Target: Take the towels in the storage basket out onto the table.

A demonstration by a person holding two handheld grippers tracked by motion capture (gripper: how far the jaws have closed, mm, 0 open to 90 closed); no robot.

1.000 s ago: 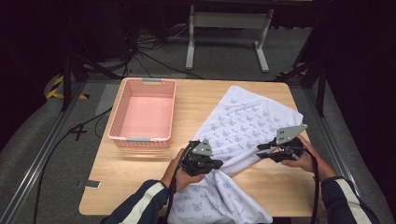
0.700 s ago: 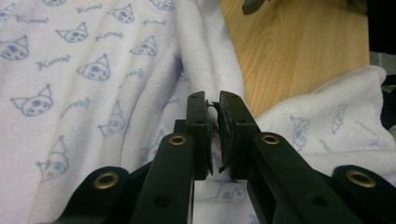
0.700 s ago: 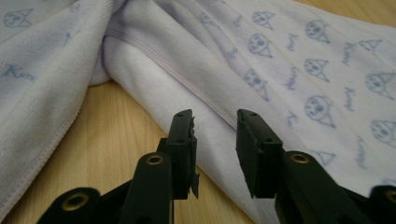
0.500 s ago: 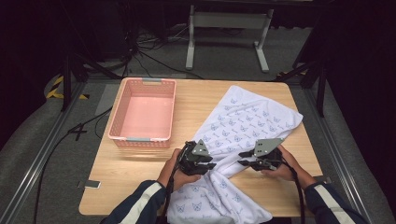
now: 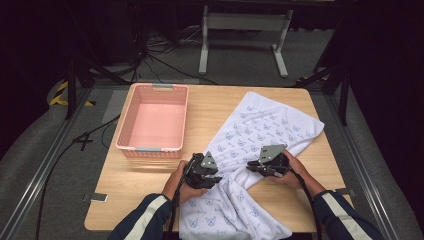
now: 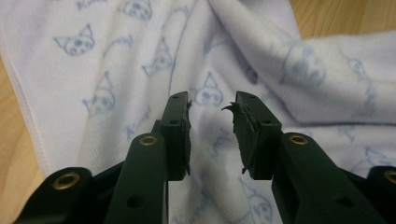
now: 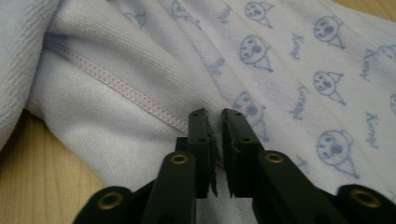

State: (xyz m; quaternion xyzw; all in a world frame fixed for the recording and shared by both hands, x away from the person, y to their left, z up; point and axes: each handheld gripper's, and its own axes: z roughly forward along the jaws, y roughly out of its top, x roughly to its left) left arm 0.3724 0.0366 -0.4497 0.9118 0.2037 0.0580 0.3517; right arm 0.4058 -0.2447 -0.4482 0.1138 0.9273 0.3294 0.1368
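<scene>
High view: wooden table (image 5: 150,192), dark room.

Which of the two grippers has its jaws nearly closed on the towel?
The right gripper: its jaws pinch the towel at the pink-stitched hem. The left gripper stands open above the cloth.

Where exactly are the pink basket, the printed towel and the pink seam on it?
Basket (image 5: 129,145): high view, on its near rim.
Towel (image 5: 272,122): high view, on the flat far part.
Seam (image 7: 123,87): right gripper view, on the pink stitched hem line left of the tongs.
</scene>
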